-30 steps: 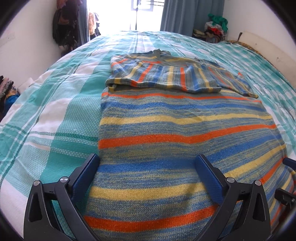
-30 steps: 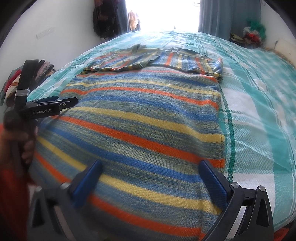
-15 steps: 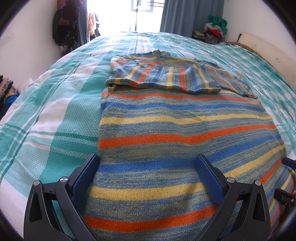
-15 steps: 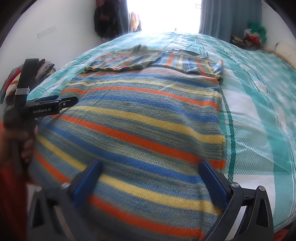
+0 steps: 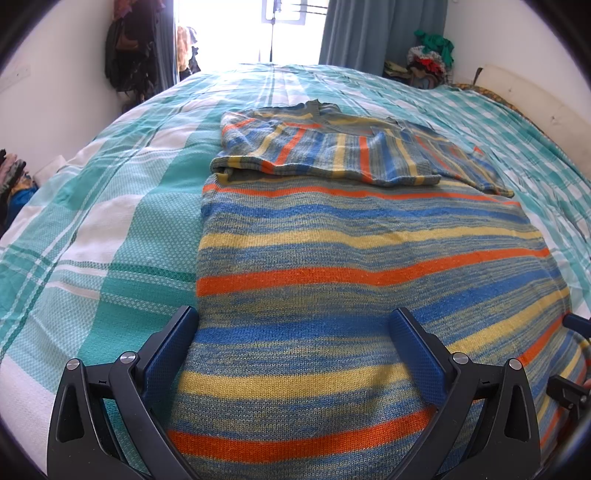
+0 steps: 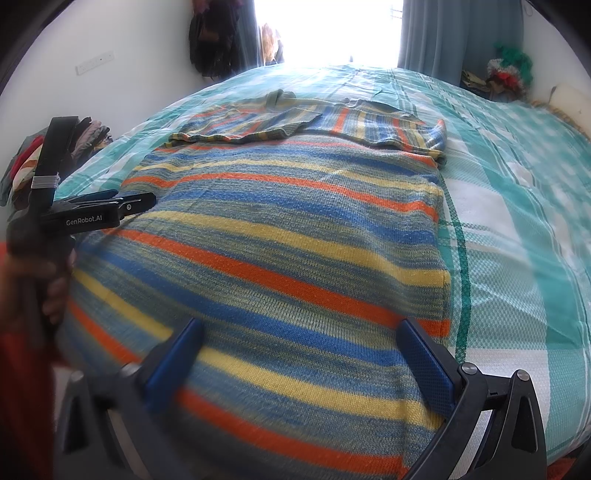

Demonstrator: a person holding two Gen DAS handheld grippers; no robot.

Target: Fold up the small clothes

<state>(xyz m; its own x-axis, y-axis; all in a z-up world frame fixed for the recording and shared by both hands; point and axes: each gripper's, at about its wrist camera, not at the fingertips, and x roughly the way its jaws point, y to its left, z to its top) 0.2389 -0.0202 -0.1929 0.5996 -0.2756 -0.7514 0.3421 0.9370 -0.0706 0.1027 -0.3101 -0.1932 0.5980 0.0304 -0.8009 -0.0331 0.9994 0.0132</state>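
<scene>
— Big picture first: the bed (image 5: 110,236) fills the room, covered in a teal-and-white checked spread, bright window behind it at the far end.

— And on top of it?

— The striped sweater (image 5: 332,258), knitted in blue, yellow and orange bands. It lies flat across the middle of the bed, hem end nearest the person, neck end toward the window. Both sleeves (image 5: 325,155) are folded in across the chest, overlapping each other, so the stripes there run the other way from the body.

— Where are the tools?

— The left gripper (image 5: 293,332) hangs low over the hem end, on the sweater's left side. Its jaws stand wide apart, nothing between them; the left blue pad sits right at the sweater's side edge, the other over the knit. From the right camera you see that same gripper (image 6: 110,206) from the side, level with the sweater's left edge.

— And the right one?

— The right gripper (image 6: 299,343) is over the right half of the hem end, also spread wide and holding nothing. Its right pad is near the sweater's right edge, where the knit meets the spread. Whether either pad actually presses the fabric, I can't tell.

— Anything smaller?

— A heap of clothes (image 5: 430,62) in the far right corner by the blue curtain (image 5: 373,33), and dark garments (image 5: 129,55) hanging on the left wall.
</scene>
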